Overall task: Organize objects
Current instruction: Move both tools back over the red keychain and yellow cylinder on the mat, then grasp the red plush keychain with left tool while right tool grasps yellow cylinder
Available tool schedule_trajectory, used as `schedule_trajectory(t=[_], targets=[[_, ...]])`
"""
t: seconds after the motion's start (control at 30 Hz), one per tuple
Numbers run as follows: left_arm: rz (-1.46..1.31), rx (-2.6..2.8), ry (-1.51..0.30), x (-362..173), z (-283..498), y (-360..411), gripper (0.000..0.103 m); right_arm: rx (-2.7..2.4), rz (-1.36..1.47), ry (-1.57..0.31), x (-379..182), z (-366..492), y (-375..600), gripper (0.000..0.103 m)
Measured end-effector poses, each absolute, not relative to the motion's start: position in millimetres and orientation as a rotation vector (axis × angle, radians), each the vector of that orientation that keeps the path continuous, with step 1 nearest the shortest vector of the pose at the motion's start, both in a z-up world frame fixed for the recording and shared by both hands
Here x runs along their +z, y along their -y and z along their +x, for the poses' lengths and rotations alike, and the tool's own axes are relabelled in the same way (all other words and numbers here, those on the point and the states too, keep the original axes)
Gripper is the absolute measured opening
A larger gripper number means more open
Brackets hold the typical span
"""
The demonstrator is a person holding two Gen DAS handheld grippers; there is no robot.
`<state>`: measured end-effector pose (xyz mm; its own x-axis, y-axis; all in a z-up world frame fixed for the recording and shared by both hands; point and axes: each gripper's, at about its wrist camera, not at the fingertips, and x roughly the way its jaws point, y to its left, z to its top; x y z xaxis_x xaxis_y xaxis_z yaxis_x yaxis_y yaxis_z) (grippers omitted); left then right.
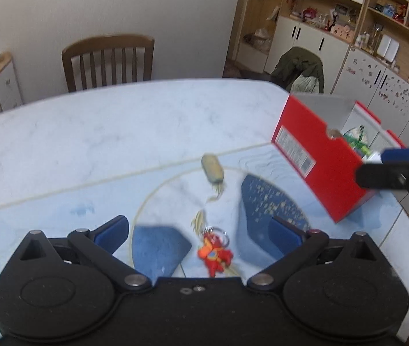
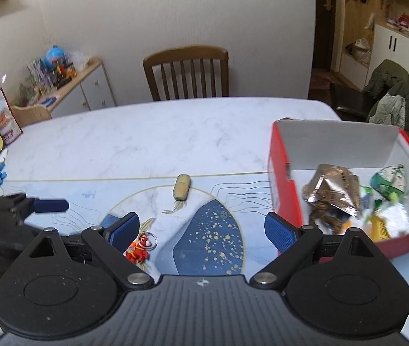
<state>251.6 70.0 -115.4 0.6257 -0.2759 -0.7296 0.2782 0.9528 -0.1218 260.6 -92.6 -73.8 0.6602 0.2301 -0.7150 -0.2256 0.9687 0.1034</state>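
Red box [image 2: 286, 190] w/ white inside, red-orange keychain [image 2: 139, 249], tan pod [image 2: 182, 187] (mat [image 2: 208, 239]: navy, gold specks).

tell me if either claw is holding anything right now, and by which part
Nothing is held. The left claw and right claw are both open and empty above the table.

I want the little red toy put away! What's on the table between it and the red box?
Only the printed table mat; no objects between the red keychain toy and red box, clearest in the right wrist view.
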Motion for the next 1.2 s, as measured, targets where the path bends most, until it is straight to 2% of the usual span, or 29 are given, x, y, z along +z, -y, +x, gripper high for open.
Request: schedule_trajectory(t=[0.43, 0.63, 0.7, 0.93, 1.0, 1.13, 1.2], targets=[[0.131, -0.268, -0.816, -169.6, 254.9, -47.8, 0.102, 0.293, -0.083, -0.903, -138.5, 344.2, 48.2, 0.094], [0.154, -0.284, -0.822, -185.0, 253.8, -40.2, 0.096, 0.297, -0.113, -0.937, -161.8, 372.4, 34.9, 0.093], [0.150, -0.296, -0.830, -188.6, 253.7, -38.8, 0.087, 0.299, -0.113, -0.949, -166.9, 380.3, 30.9, 0.089], [0.135, -0.288, -0.823, -191.4, 253.6, -38.9, 0.077, 0.280, -0.102, -0.988, -181.9, 402.2, 21.5, 0.072], [0.132, -0.289, -0.822, -191.6, 252.6, -38.9, 0.075, 0.275, -0.105, -0.995, -183.4, 406.3, 18.2, 0.064], [0.145, -0.298, -0.807, -190.9, 249.3, -36.5, 0.069, 0.269, -0.110, -1.015, -188.8, 412.6, 13.0, 0.056], [0.143, -0.301, -0.804, -190.7, 248.8, -35.4, 0.063, 0.261, -0.116, -1.036, -192.3, 415.2, 10.2, 0.048]])
